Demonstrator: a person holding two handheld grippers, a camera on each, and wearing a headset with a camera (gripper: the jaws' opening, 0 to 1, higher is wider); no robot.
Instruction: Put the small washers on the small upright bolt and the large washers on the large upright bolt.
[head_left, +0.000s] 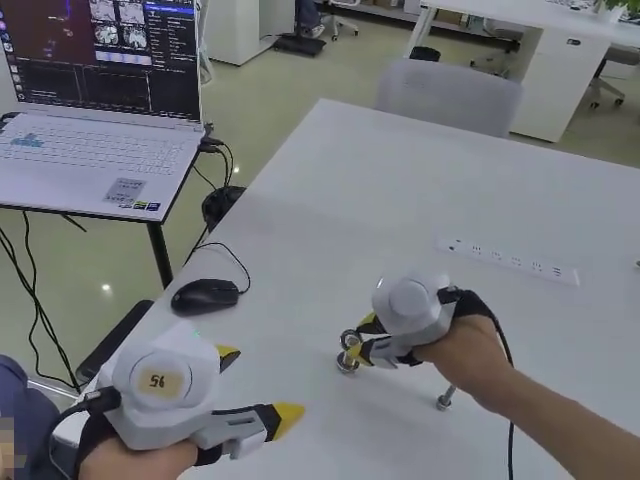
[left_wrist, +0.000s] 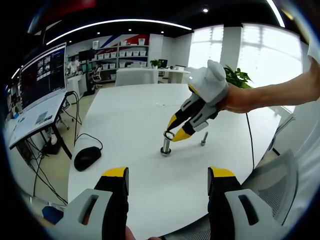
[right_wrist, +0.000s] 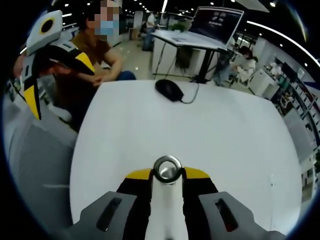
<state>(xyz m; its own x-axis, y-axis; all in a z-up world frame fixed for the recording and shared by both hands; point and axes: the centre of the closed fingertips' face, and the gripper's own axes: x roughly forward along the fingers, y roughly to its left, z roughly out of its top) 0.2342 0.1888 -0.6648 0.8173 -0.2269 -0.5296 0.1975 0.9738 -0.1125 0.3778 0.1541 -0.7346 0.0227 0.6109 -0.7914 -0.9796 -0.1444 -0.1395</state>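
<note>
White flat-topped bench takes the middle of the head view. An open silver laptop sits on a side stand at 10 o'clock. Left white-and-yellow handheld gripper is at 7 o'clock, jaws spread, holding nothing, well apart from the work. Right white-and-yellow handheld gripper is at 6 o'clock near centre, jaws pinching a silver metal ring washer by its edge. Black computer mouse is at 9 o'clock on the bench.

Large upright steel bolt stands right under the washer. The small upright steel bolt is near it, at its 4 o'clock in the head view.

Step in hand looks like dropping the washer onto the large bolt. To do it well:
- Hold the ring level and centre its hole over the bolt tip.
- Lower it straight down.
- Let go only once the hole is over the shank.
- Don't nudge the bolt sideways; it could topple.
</note>
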